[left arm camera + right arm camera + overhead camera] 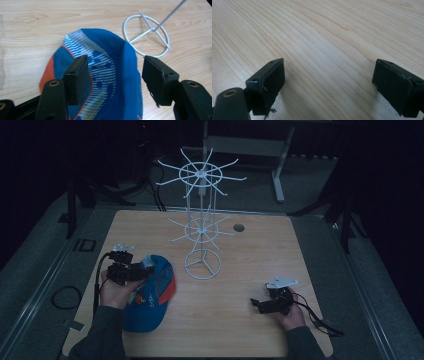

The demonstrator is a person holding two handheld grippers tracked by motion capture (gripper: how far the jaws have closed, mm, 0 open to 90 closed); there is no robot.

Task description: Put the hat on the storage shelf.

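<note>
Left gripper (134, 271) over cap (150, 295) — apart

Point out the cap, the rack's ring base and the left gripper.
cap (112, 60), left gripper view, blue fabric.
rack's ring base (202, 264), high view, hub of the ring.
left gripper (115, 71), left gripper view, between its jaws.

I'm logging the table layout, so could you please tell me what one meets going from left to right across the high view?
left gripper → blue cap → white wire rack → right gripper
</note>
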